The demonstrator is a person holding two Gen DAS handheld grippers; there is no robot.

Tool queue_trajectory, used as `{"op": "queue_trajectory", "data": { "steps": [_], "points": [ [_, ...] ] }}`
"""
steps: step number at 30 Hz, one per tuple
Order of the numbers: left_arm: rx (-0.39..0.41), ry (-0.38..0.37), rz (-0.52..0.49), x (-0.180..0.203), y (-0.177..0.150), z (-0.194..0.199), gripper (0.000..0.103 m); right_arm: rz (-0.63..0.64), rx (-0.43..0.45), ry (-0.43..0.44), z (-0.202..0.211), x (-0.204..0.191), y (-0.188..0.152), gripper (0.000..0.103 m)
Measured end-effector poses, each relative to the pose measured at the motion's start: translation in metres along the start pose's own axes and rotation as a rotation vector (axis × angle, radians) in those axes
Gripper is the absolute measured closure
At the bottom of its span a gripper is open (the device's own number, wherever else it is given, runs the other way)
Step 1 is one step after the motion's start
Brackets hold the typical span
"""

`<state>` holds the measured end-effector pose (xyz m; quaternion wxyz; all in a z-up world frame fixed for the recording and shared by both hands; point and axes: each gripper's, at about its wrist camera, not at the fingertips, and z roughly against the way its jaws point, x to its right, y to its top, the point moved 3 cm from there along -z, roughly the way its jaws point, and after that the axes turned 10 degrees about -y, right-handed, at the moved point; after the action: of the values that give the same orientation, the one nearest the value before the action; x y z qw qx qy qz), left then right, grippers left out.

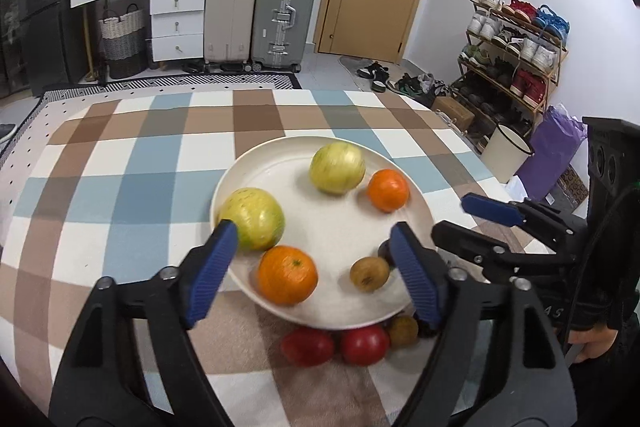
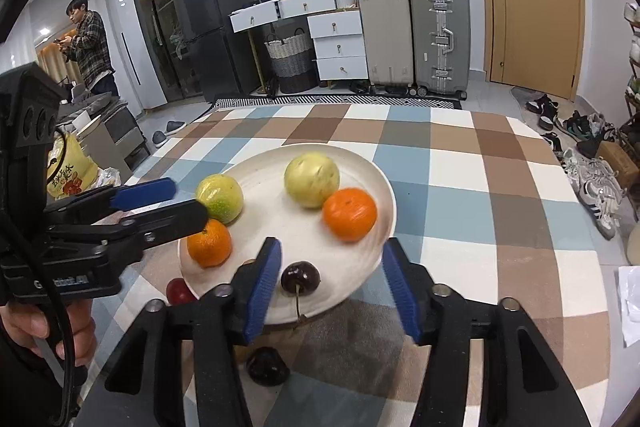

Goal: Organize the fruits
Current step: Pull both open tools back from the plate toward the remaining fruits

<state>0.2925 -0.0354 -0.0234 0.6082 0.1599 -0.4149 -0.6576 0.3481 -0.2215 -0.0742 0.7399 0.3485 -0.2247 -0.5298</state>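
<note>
**Both pairs of fingers stand apart over the fruit plate**

A white plate [image 1: 280,163] sits on the checked tabletop [image 1: 120,155], and most of the fruit is on it. Toward the far side lie a yellow-green fruit [image 1: 337,167] and an orange [image 1: 388,190], close together. Nearer the left gripper [image 1: 316,271] sit a second yellow-green fruit [image 1: 256,219] and a second orange [image 1: 287,275], touching or nearly so, with a kiwi [image 1: 369,273] on the plate just beside the right-hand finger.

The left gripper's fingers are apart with nothing pressed between them; the near orange and the kiwi lie below the gap. Off the plate, at its near edge, rest two red fruits [image 1: 334,345] and another kiwi [image 1: 402,330] on the cloth.

From the right wrist view, the right gripper [image 2: 332,285] also has its fingers apart. A dark cherry [image 2: 300,278] lies on the plate's near rim between them, its stem pointing back toward the camera, touched by neither finger. A second dark cherry [image 2: 267,366] sits on the tabletop below the gripper.

A person in a plaid shirt [image 2: 90,43] stands off at the side of the room.
</note>
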Motion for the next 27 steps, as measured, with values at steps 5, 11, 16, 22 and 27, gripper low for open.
{"op": "queue_trajectory", "data": {
  "steps": [5, 11, 16, 22, 27],
  "points": [
    [-0.004, 0.033, 0.022, -0.007, -0.013, 0.022, 0.005, -0.029, 0.004, 0.000, 0.016, 0.003, -0.007, 0.004],
    [-0.004, 0.085, 0.022, -0.012, -0.027, 0.039, 0.001, -0.050, -0.020, -0.025, 0.025, 0.005, -0.014, 0.001],
    [-0.015, 0.079, 0.026, -0.012, -0.038, 0.046, 0.001, -0.042, -0.041, -0.029, 0.027, 0.002, -0.021, 0.001],
    [-0.044, 0.085, 0.025, -0.013, -0.052, 0.046, 0.001, -0.022, -0.064, -0.026, 0.026, -0.004, -0.031, 0.001],
    [-0.074, 0.082, 0.023, -0.012, -0.062, 0.042, 0.001, -0.015, -0.090, -0.021, 0.023, -0.007, -0.039, 0.001]
  ]
}}
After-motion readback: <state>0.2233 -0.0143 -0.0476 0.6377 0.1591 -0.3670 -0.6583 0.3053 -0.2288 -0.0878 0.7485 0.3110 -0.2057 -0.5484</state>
